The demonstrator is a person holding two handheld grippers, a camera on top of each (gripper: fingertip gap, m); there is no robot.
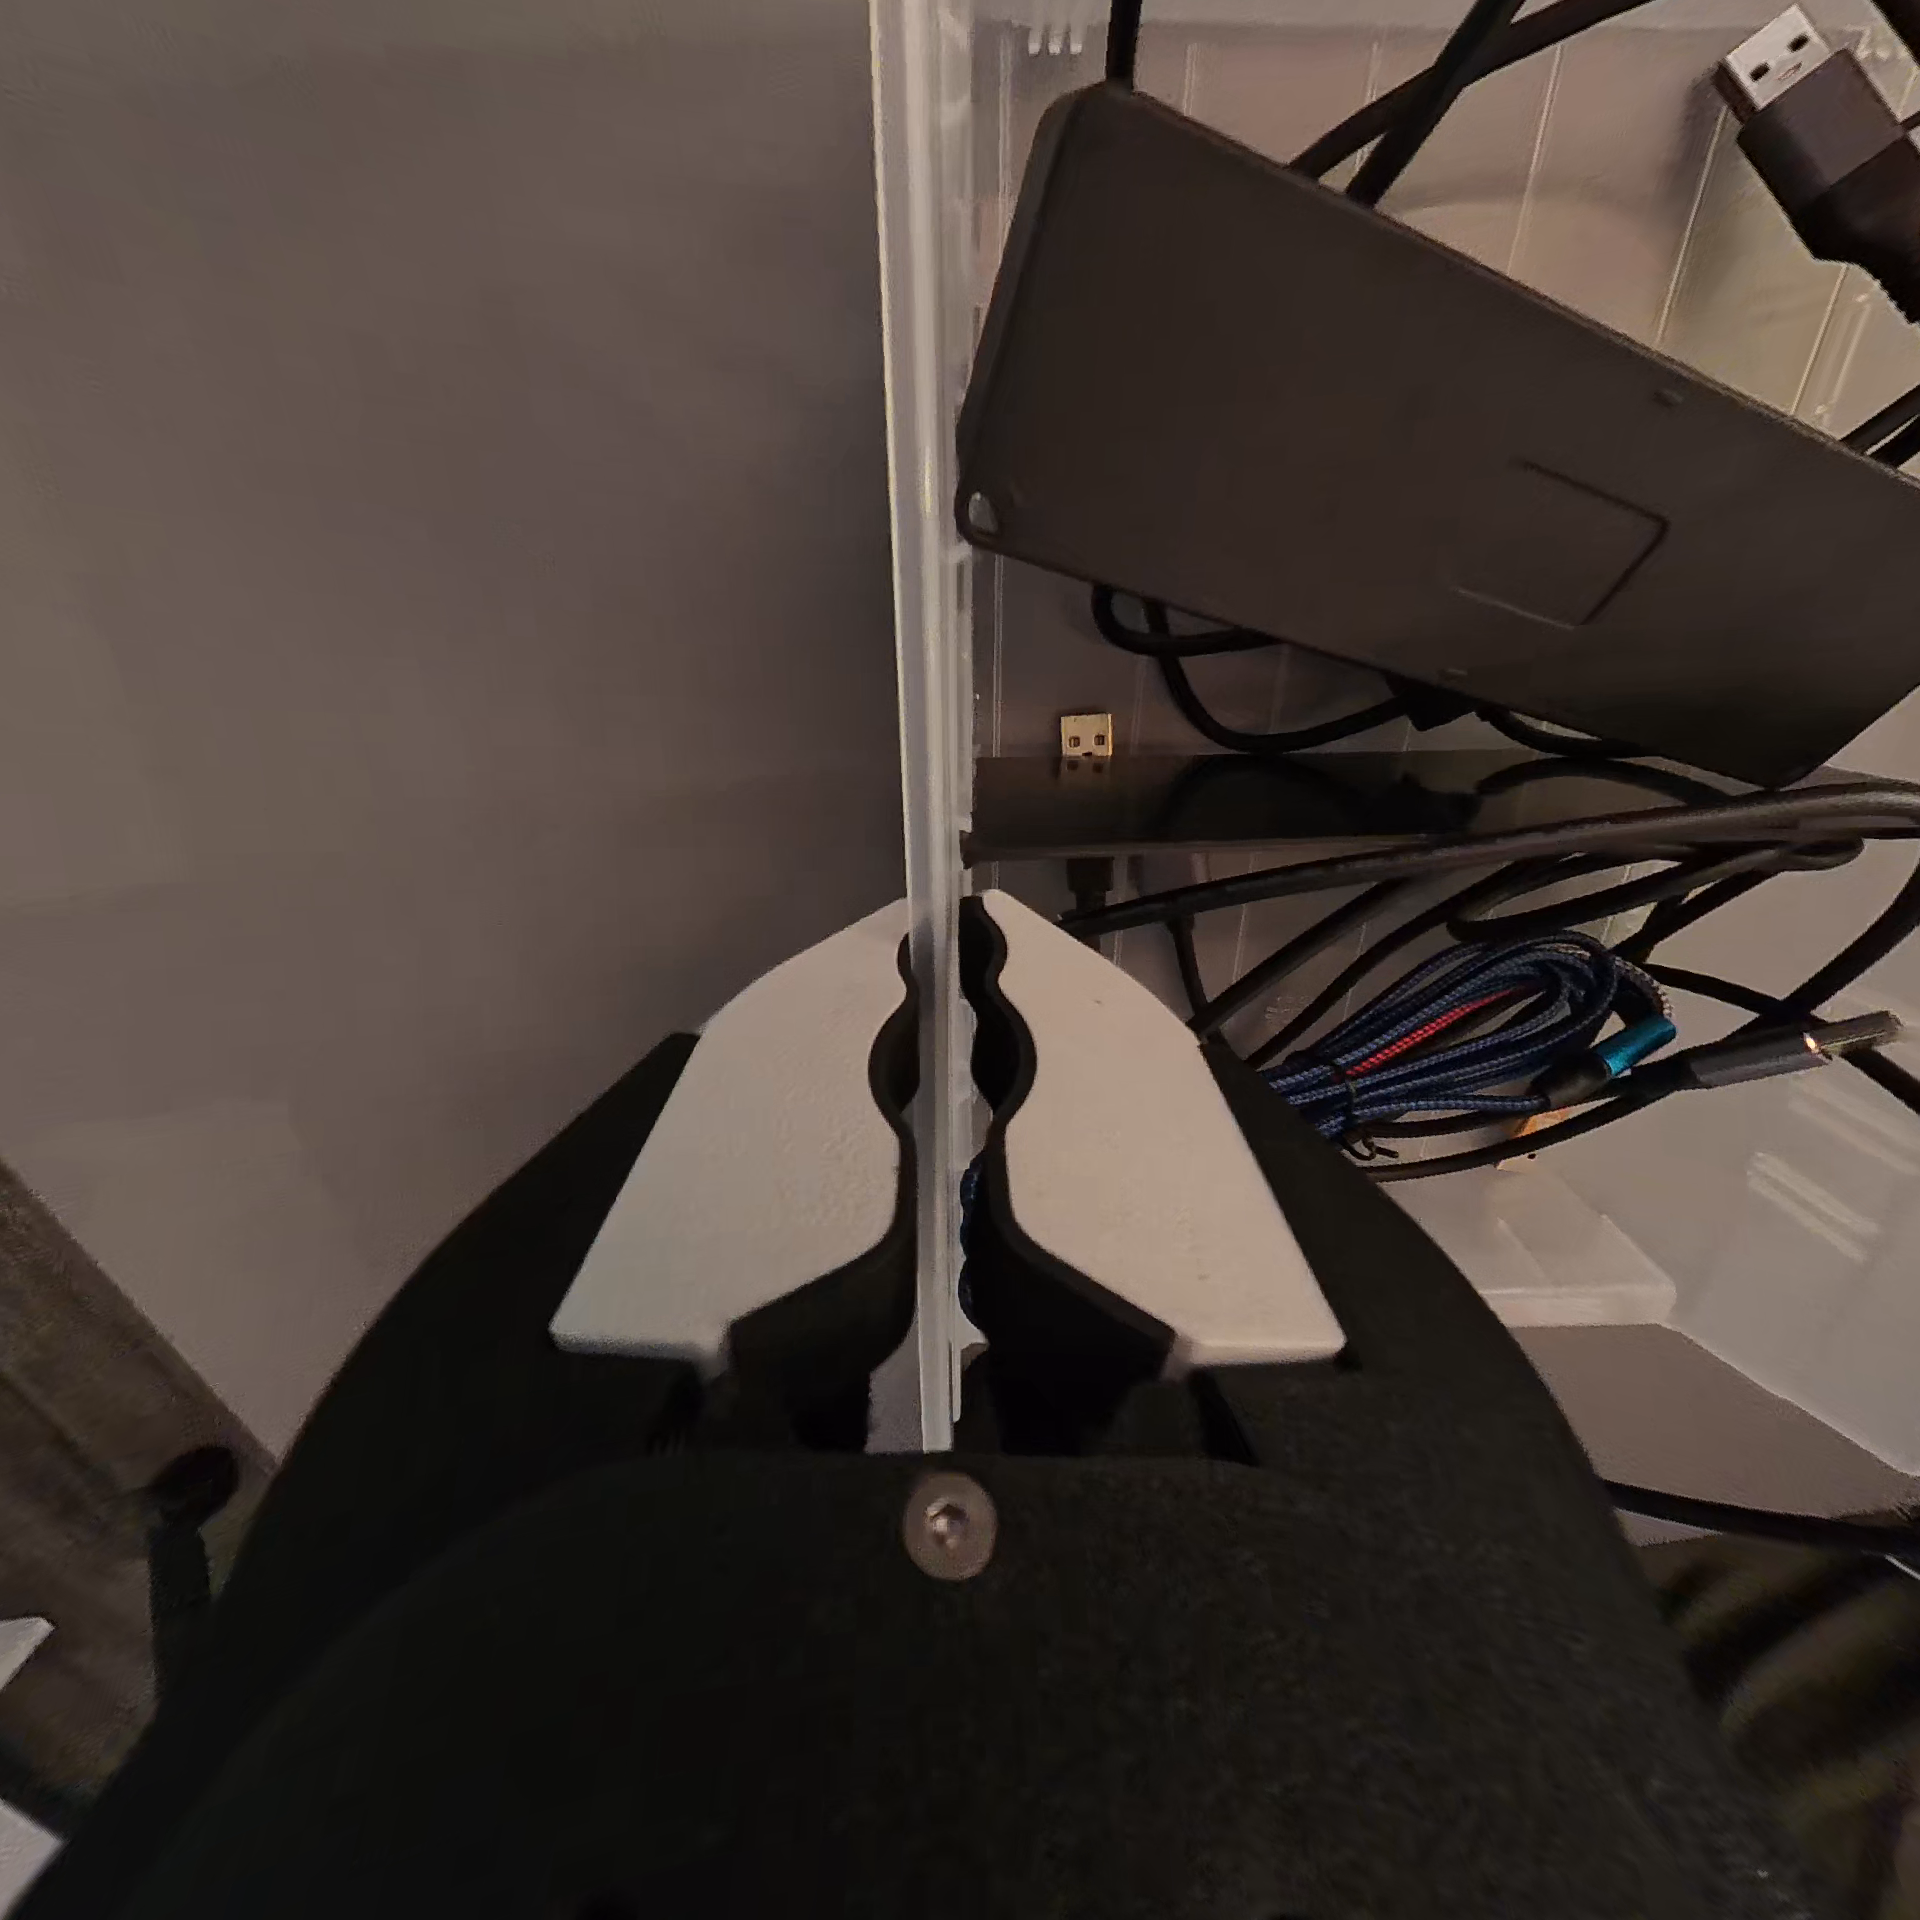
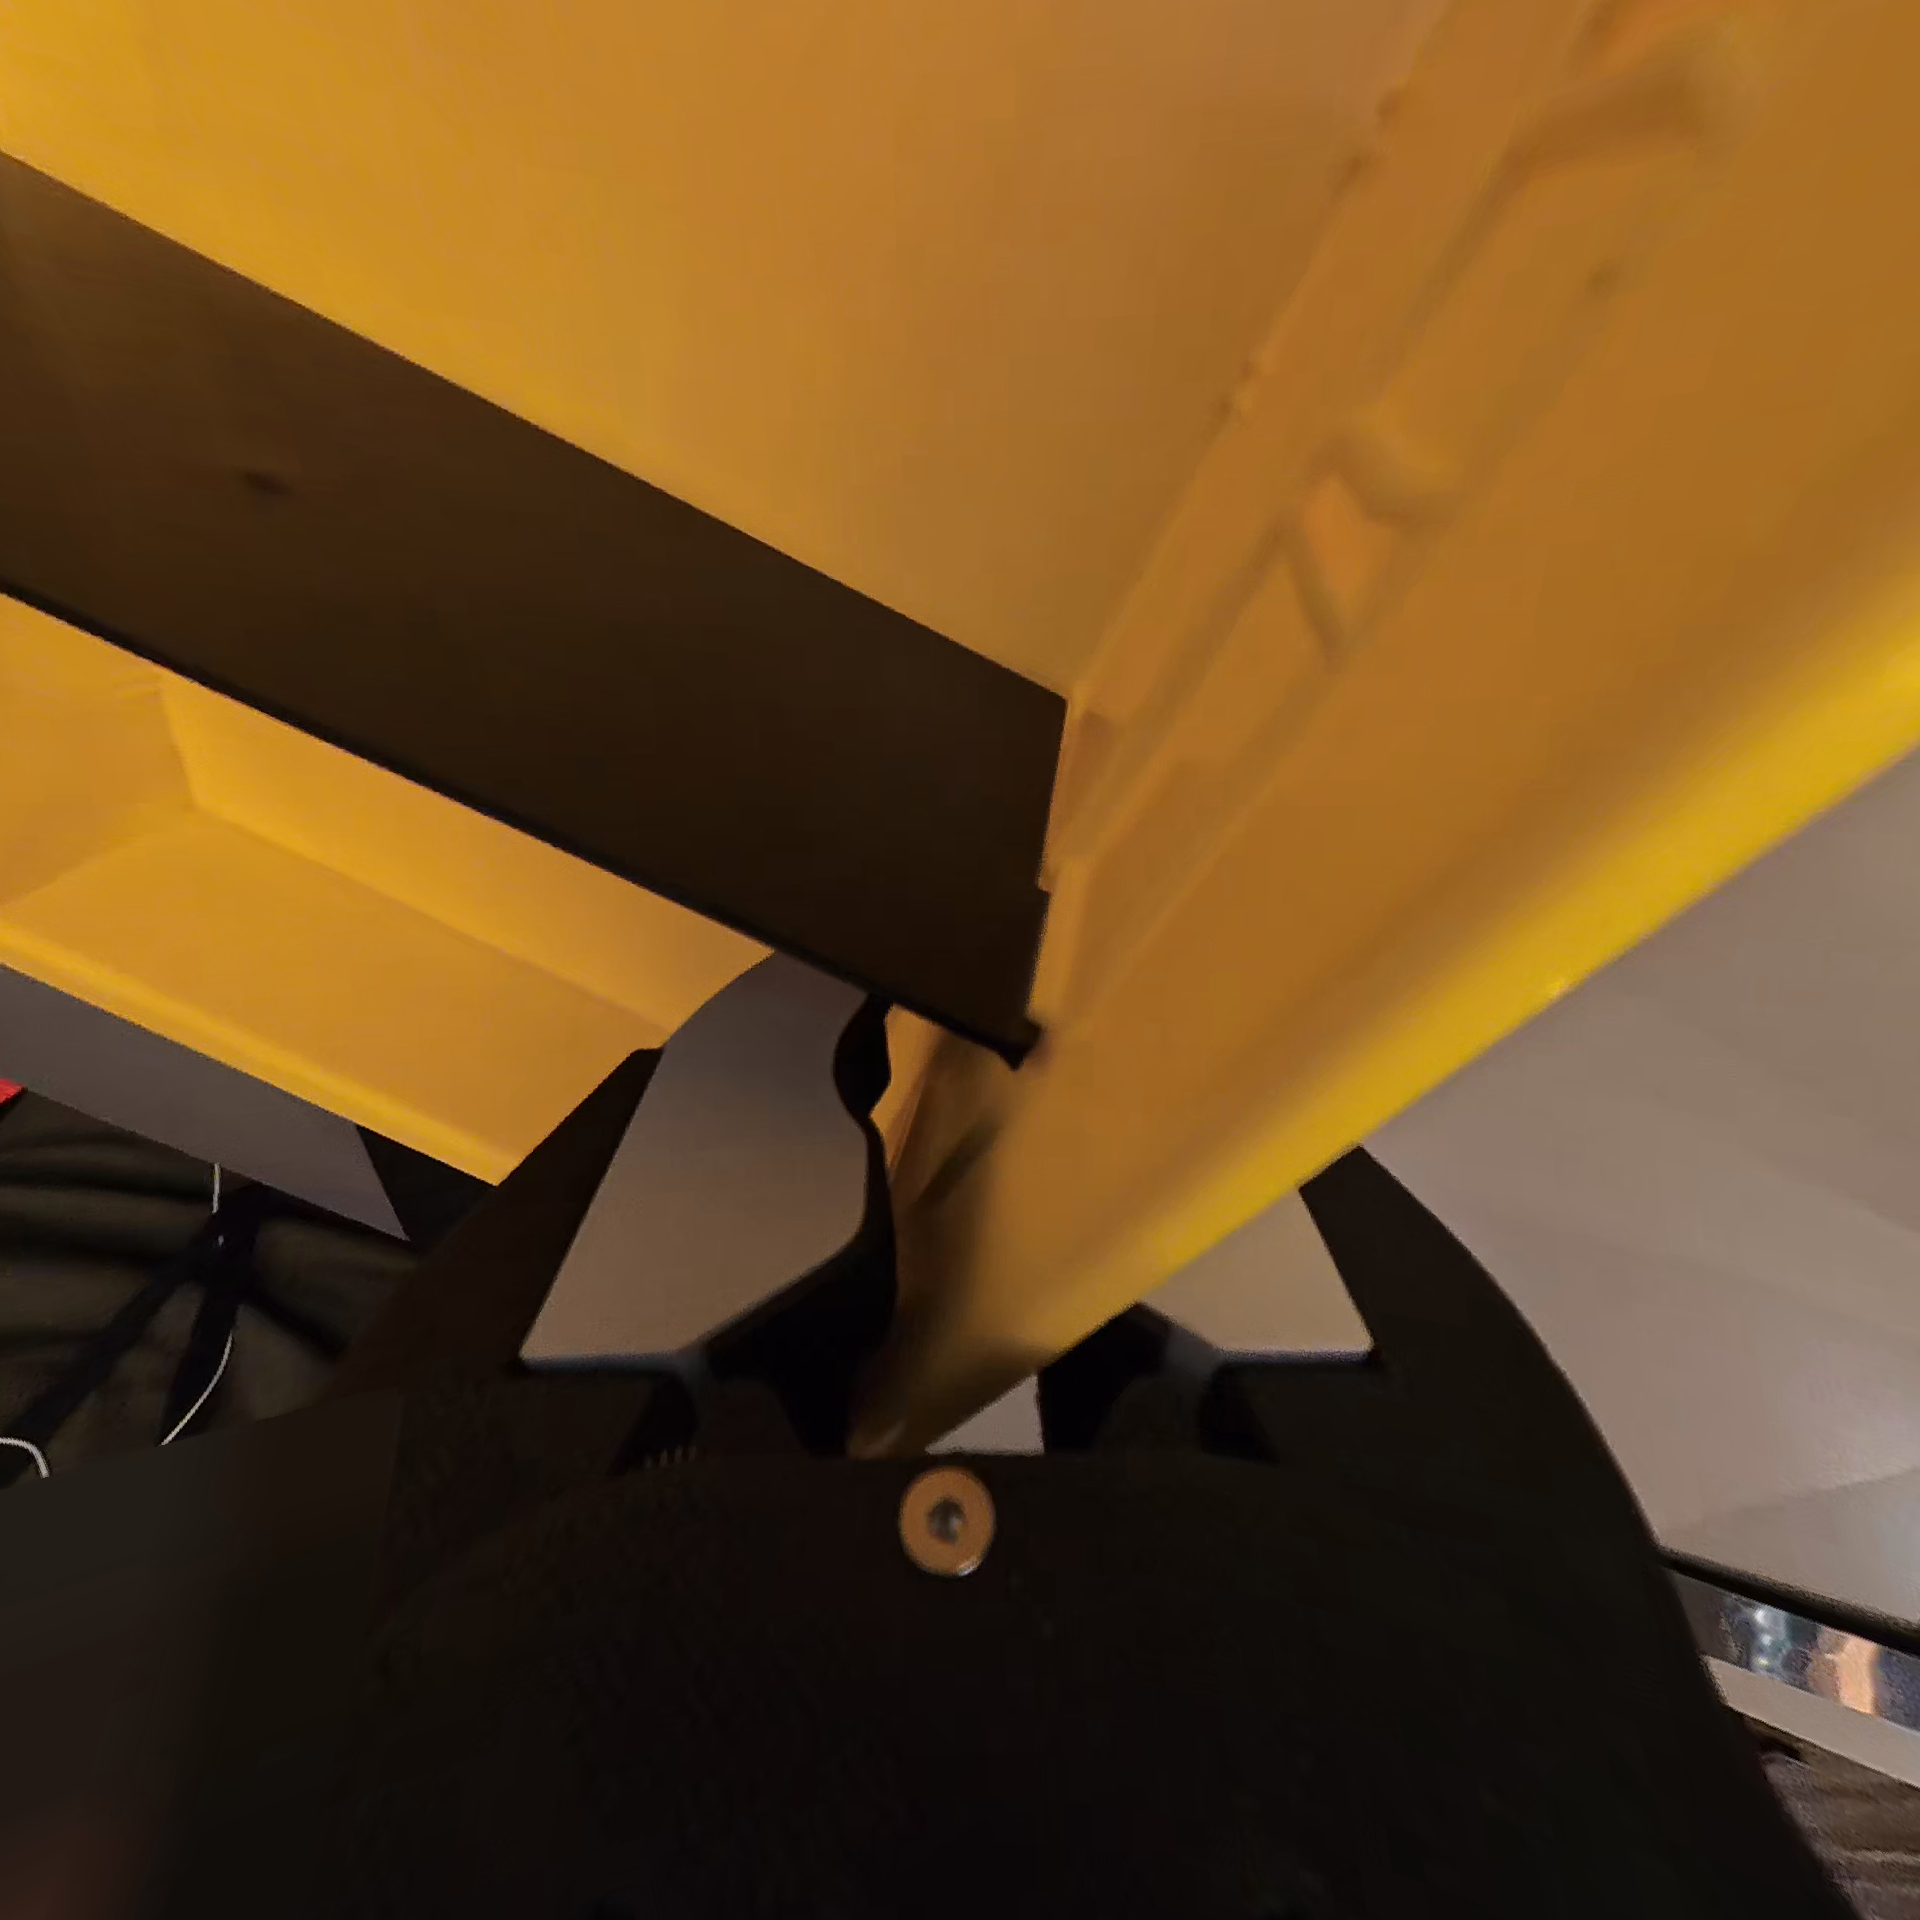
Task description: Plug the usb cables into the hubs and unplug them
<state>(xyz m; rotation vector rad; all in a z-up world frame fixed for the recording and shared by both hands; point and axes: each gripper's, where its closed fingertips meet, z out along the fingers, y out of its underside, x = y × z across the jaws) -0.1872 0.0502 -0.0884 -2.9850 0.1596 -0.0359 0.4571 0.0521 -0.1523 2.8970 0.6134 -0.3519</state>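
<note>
1. Left claw (image 1: 940, 1049) is clenched on the clear bin's upright wall (image 1: 928, 520); the hub (image 1: 1455, 436), a matte black slab, lies up and right inside it, long axis slanting, above tangled braided cables (image 1: 1455, 1049).
2. Right claw (image 2: 914, 1174) grips a smooth yellow bin's rim (image 2: 1299, 1039), so the left is nearer.

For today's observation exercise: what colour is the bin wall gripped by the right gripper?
Yellow plastic bin wall; the right wrist view shows it best.

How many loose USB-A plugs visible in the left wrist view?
2. A silver plug on a black cable at top right, and a gold plug low by the clear bin wall. The cable tangle may hide more.
</note>
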